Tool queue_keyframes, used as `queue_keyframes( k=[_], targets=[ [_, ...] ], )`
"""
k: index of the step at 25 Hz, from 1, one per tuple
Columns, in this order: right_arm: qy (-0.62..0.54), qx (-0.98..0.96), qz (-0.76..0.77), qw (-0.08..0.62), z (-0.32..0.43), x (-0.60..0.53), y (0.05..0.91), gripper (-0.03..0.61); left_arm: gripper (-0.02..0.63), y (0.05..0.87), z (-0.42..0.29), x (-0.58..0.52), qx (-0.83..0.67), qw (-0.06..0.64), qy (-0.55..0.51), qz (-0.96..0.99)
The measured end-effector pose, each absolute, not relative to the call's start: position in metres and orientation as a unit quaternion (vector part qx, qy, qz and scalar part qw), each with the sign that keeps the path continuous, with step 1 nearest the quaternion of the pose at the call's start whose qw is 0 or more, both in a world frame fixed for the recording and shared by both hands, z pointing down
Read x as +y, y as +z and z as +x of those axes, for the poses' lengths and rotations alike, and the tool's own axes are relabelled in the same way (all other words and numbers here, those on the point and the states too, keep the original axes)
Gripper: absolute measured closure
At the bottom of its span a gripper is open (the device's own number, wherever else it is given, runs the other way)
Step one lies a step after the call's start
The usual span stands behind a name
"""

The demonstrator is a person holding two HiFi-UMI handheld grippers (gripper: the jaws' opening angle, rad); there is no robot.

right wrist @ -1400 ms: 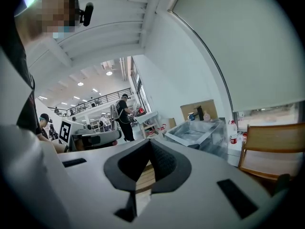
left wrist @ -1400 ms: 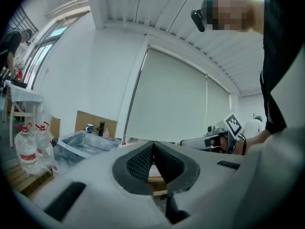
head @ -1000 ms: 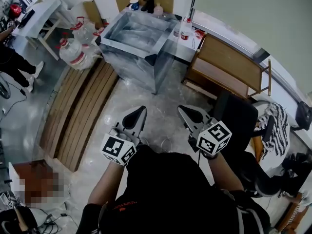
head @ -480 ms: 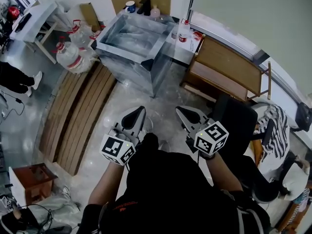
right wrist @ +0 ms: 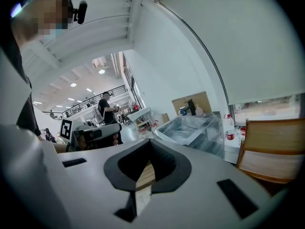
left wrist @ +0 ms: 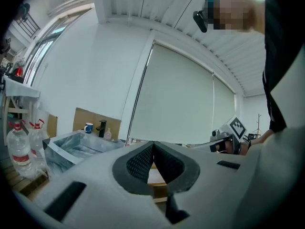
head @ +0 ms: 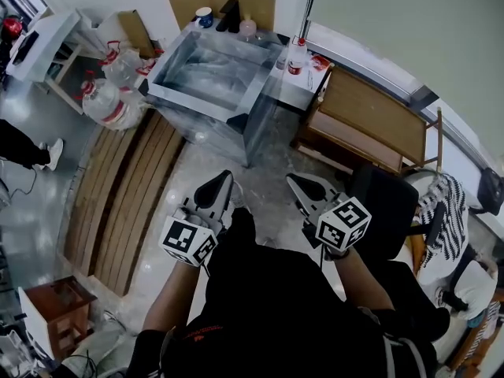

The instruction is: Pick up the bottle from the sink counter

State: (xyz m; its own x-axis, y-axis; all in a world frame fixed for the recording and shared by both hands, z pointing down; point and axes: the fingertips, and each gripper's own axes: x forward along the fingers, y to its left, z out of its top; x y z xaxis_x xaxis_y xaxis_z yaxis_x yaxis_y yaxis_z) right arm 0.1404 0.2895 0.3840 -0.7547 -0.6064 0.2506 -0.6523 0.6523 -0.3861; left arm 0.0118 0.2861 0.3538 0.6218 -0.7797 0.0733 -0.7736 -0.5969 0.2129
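Sink (head: 209, 120) has drifted slightly left in the head view; the bystander (head: 27, 146) is nearly off the left edge. Both grippers, left (head: 220, 181) and right (head: 303, 183), hang low, jaws pressed together, empty. Far ahead, the bottle (head: 297, 53) stands on the counter right of the sink.

Two of mine: left hand-held gripper (head: 219, 181) and right hand-held gripper (head: 299, 183). Upper middle of the frame has one sink (head: 201, 105), one blue mug (head: 204, 13), one black tap (head: 229, 16) and one pale bottle (head: 247, 28) — plus one red-labelled bottle (head: 297, 55) just right. Upper left — at least two water jugs (head: 102, 103). Right side: one black chair (head: 386, 203).
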Motion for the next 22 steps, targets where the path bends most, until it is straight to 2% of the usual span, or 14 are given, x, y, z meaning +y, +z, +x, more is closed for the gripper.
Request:
queue_keyframes(
  k=[22],
  targets=[
    [0.261, -0.891, 0.363, 0.083, 0.045, 0.053, 0.409, 0.574, 0.595, 0.389, -0.088, 0.046, -0.413, 0.152, 0.008, 0.898]
  ],
)
